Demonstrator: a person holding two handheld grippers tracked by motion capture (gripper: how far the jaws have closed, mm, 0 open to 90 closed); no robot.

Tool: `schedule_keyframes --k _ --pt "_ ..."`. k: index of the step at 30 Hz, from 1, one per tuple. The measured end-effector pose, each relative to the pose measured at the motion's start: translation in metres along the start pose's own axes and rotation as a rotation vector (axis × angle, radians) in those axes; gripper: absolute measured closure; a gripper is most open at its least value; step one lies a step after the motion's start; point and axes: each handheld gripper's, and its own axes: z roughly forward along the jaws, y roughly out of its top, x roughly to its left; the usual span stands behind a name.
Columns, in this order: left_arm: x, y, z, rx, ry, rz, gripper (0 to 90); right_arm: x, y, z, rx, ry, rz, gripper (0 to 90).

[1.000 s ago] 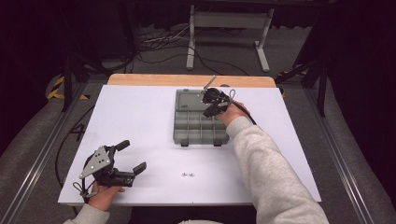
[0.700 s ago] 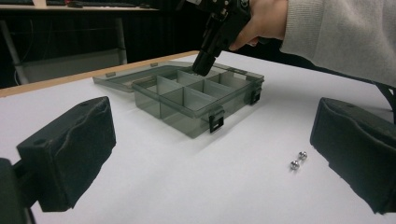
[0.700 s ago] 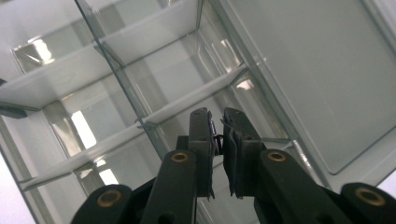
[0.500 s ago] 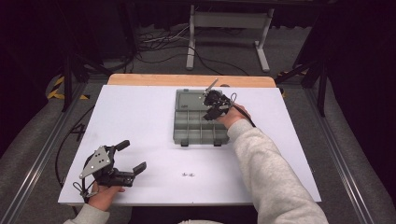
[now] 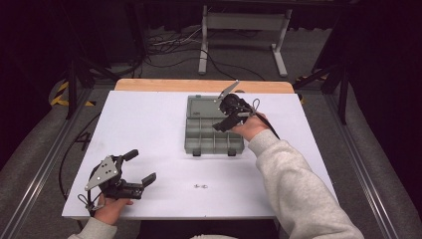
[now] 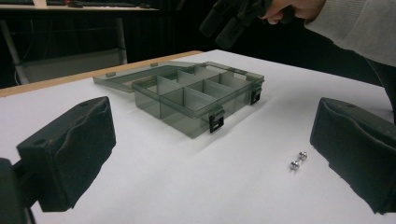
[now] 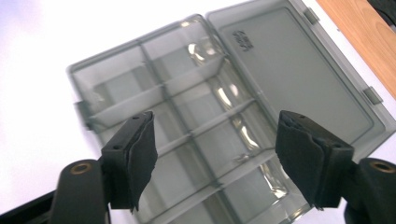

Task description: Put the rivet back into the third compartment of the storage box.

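1. The right gripper [image 5: 225,121] hangs over the smoky grey translucent plastic compartment box [image 5: 214,138], with its jaws spread wide and nothing between them; in the right gripper view [image 7: 215,154] the box's dividers lie in the gap below the pads.
2. The left gripper [image 5: 141,169] rests low near the front left corner of the white table top [image 5: 149,124], jaws wide apart and empty [image 6: 210,154].
3. The box sits mid-table with its flat clear lid [image 5: 204,106] folded open towards the far edge; two black latches show on its near wall.
4. Two small shiny metal balls [image 5: 201,186] lie side by side on the table, in front of the box and apart from it [image 6: 299,160].
5. What the compartments hold is hard to make out through the glare in the right gripper view.
6. Since the earlier frames the right gripper has shifted only slightly over the box; the left gripper, box and balls are unchanged.
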Motion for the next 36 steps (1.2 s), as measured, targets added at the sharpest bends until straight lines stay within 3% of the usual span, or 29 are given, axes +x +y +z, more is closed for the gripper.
schedule_keyframes --k 10,17,22,36 --pt "0.000 0.000 0.000 0.001 0.000 0.001 0.6 0.040 0.004 -0.021 -0.019 0.037 -0.088 21.9" --pt "0.000 0.000 0.000 0.001 0.000 0.001 0.6 0.064 0.006 -0.024 0.009 0.058 -0.152 20.4" --pt "0.000 0.000 0.000 0.001 -0.001 0.003 0.6 0.081 0.006 -0.028 -0.001 0.076 -0.182 20.0" --pt "0.000 0.000 0.000 -0.001 0.001 0.001 0.6 0.115 -0.013 -0.014 0.020 0.132 -0.234 19.4"
